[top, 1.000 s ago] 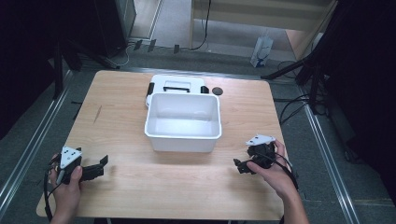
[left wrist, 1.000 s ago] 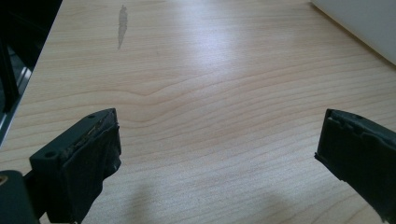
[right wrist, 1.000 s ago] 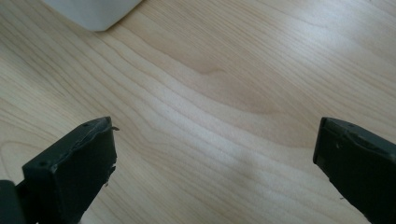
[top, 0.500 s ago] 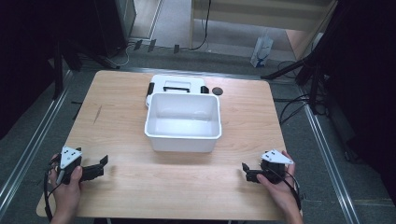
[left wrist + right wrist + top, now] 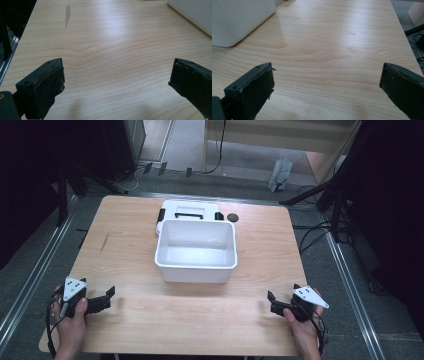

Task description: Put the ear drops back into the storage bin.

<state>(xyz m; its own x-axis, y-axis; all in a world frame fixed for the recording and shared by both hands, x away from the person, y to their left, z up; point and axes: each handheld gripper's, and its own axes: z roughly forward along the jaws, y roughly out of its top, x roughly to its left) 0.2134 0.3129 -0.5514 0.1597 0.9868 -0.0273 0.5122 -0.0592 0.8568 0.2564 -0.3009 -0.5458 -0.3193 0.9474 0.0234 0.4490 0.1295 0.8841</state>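
White tub point(image 5: 196, 250) sits mid-desk point(image 5: 125, 245); left hand-held gripper point(image 5: 107, 296) and right hand-held gripper point(image 5: 272, 301) gape wide, empty, above bare wood.

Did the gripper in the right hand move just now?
Yes. The right gripper has pulled back from the white bin toward the table's near edge.

Overhead light is glaring off the wooden table point(image 5: 110, 30); surroundings are lying dark, and close jaws are perhaps slightly blurring.
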